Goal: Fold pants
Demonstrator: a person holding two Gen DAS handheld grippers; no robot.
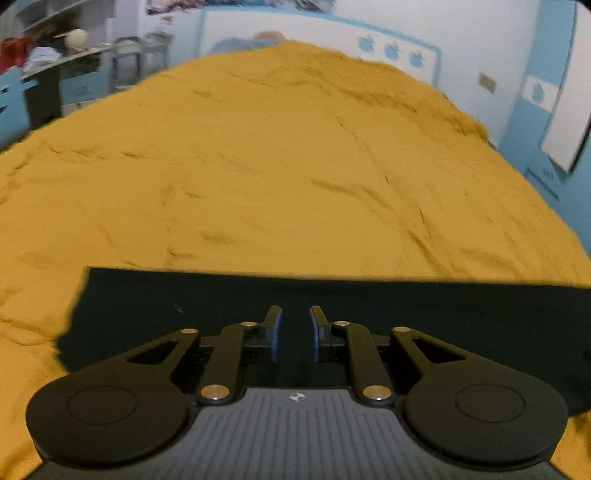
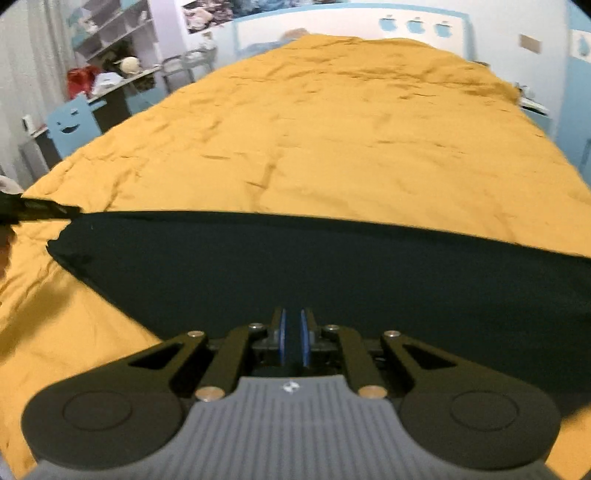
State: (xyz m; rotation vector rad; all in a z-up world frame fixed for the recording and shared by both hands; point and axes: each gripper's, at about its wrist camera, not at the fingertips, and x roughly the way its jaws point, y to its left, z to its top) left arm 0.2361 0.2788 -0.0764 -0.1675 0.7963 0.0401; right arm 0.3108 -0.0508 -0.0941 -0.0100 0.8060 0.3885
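Observation:
Dark, almost black pants (image 1: 369,302) lie flat on a mustard-yellow bedspread (image 1: 258,166), stretched across the near part of the bed. My left gripper (image 1: 295,314) sits over the pants, its blue-padded jaws a little apart with cloth showing between them. In the right wrist view the pants (image 2: 332,266) span the frame. My right gripper (image 2: 291,317) is over them, jaws nearly closed with a narrow gap; whether they pinch cloth is unclear. At the far left of that view the other gripper's tip (image 2: 37,210) meets the pants' far corner.
The bedspread (image 2: 332,129) covers a large bed running away from me. A desk with clutter (image 2: 107,81), shelves and a blue smiley chair (image 2: 72,127) stand at the left. A blue and white headboard wall (image 1: 369,33) is at the far end.

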